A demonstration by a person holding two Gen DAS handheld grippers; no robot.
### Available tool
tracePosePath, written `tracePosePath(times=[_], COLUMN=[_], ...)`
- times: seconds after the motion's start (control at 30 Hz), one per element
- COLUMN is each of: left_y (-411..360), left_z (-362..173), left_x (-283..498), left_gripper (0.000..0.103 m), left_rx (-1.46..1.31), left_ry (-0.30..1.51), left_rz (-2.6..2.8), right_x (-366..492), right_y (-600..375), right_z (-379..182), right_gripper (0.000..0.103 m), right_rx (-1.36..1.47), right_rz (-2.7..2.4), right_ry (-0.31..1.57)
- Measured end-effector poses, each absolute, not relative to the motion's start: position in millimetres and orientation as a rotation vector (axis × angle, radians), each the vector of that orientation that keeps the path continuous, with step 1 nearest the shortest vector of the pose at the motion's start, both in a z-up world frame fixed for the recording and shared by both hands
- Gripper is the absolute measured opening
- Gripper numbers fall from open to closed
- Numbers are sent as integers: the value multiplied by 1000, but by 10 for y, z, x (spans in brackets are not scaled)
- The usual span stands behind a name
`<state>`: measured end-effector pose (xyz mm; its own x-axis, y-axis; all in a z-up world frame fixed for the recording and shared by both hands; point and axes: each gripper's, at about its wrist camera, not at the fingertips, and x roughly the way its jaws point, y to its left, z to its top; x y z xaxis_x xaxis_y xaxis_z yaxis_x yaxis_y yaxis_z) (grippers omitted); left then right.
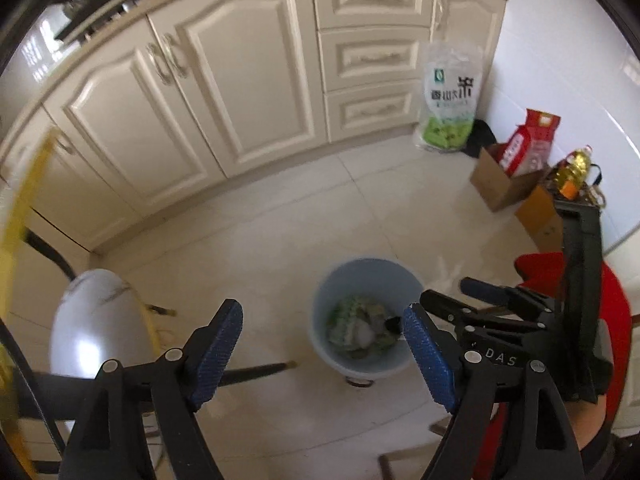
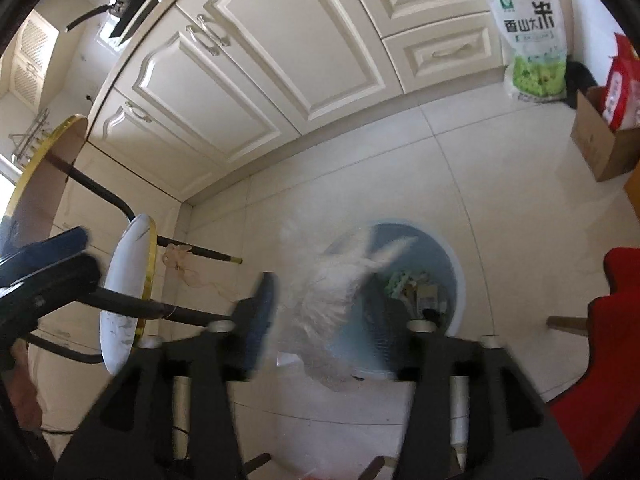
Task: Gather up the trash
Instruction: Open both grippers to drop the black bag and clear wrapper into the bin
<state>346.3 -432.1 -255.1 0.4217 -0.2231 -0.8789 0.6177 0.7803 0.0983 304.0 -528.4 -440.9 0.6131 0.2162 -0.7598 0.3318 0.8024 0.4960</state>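
Observation:
A light blue bin (image 1: pixel 360 276) stands on the tiled floor with green and white trash (image 1: pixel 356 328) in it. My left gripper (image 1: pixel 324 356) hangs above the bin's near side, jaws wide apart and nothing between the blue pads (image 1: pixel 220 352). My right gripper (image 1: pixel 444 292) is at the right, over the bin's rim. In the right wrist view a blurred clear plastic bag (image 2: pixel 336 292) hangs loose between the spread fingers of my right gripper (image 2: pixel 320 328), above the bin (image 2: pixel 452 264). The left gripper (image 2: pixel 80 254) shows at that view's left edge.
A small round white table (image 1: pixel 96 320) with a gold rim and dark legs stands left of the bin. Cream cabinets (image 1: pixel 240 80) run along the back. A rice bag (image 1: pixel 450 96), a cardboard box (image 1: pixel 500 184) and an oil bottle (image 1: pixel 576 168) stand at the right. A red seat (image 2: pixel 616 320) is near right.

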Motion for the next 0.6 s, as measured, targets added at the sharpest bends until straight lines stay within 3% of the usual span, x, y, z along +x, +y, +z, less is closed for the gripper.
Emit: tracePosePath(times=[0.03, 0.1, 0.27, 0.43, 0.53, 0.6], left_y=[-4315, -4226, -3903, -3412, -2970, -2701], left_z=[-2516, -2411, -2099, -1696, -1453, -1307], left_x=[3375, 3227, 2863, 2443, 2182, 2003], left_gripper=[79, 79, 79, 81, 90, 90], left_rx=[443, 426, 375, 309, 277, 257], left_ry=[1001, 985, 933, 833, 764, 717], left_rz=[-548, -549, -582, -605, -602, -599], right_x=[3037, 3003, 2758, 2382, 2173, 2038], right_y=[-5262, -5224, -5143, -4921, -4684, -4460], right_z=[-4387, -4315, -3956, -3340, -2883, -2530], right_gripper=[76, 76, 87, 96, 98, 102], right_rx=[659, 649, 637, 604, 548, 498], right_rz=[-71, -77, -91, -100, -105, -108], right_ry=[925, 919, 878, 784, 706, 643])
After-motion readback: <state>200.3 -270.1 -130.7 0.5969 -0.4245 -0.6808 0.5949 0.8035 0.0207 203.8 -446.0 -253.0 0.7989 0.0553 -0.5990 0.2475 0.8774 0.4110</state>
